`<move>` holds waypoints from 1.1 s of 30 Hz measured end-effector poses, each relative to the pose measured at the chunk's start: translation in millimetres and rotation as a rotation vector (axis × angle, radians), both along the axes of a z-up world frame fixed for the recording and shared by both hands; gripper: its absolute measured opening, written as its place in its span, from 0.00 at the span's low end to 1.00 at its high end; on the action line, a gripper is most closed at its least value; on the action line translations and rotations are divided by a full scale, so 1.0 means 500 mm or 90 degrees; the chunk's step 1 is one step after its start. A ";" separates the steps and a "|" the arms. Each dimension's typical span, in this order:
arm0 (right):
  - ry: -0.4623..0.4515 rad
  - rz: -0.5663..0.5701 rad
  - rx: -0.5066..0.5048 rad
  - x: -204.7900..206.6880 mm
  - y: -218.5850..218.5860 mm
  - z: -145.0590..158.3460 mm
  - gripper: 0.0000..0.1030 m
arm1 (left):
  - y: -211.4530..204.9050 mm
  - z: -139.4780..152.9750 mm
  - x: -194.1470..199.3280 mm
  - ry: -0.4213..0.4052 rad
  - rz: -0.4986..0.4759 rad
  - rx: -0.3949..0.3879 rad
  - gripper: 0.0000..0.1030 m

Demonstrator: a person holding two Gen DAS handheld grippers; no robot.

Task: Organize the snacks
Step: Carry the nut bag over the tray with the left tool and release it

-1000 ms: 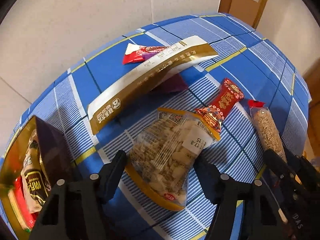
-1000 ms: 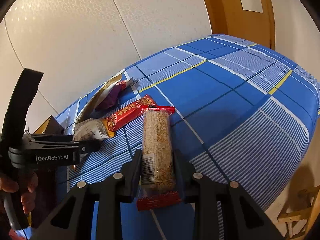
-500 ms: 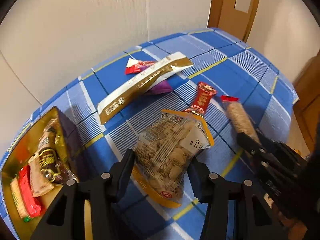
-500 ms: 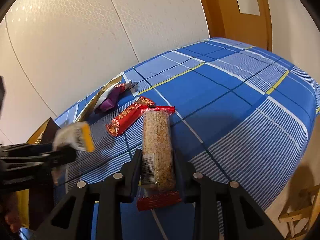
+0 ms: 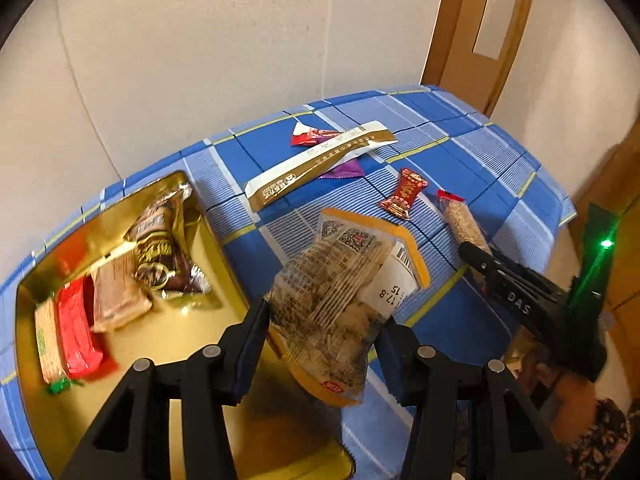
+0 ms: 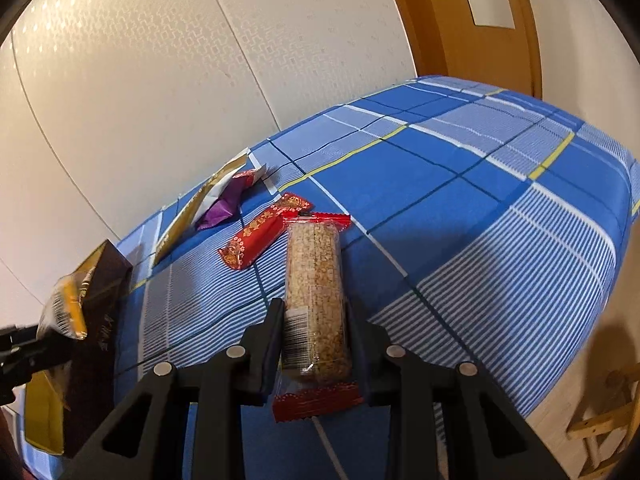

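"17.8" and "15" are printed upside down on the white label of the clear seed bag (image 5: 344, 300). "DAS", inverted, is read on the black right gripper (image 5: 476, 258) at three o'clock.

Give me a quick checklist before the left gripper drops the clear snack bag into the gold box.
1. Left gripper shut on the snack bag: ok, both sides pinched, bag off the cloth.
2. Bag over the gold box: not ok, it hangs above the box's right edge.
3. Room in the box: ok, bare gold floor in front of the packets already inside.
4. Right gripper shut on the grain bar: ok.
5. Right gripper out of the left's path: ok, it sits off to the right.
6. Bar lifted off the tablecloth: cannot tell.
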State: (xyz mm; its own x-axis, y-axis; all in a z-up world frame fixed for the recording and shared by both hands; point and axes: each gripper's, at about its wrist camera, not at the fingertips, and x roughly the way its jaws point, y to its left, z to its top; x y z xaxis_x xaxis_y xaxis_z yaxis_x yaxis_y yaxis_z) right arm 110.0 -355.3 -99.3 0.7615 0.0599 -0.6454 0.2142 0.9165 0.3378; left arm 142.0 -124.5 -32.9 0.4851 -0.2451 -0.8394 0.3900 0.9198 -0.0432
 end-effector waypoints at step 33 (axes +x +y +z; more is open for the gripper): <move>-0.021 -0.008 0.005 -0.031 0.008 0.007 0.30 | 0.315 -0.068 -0.053 0.083 0.172 -0.030 0.49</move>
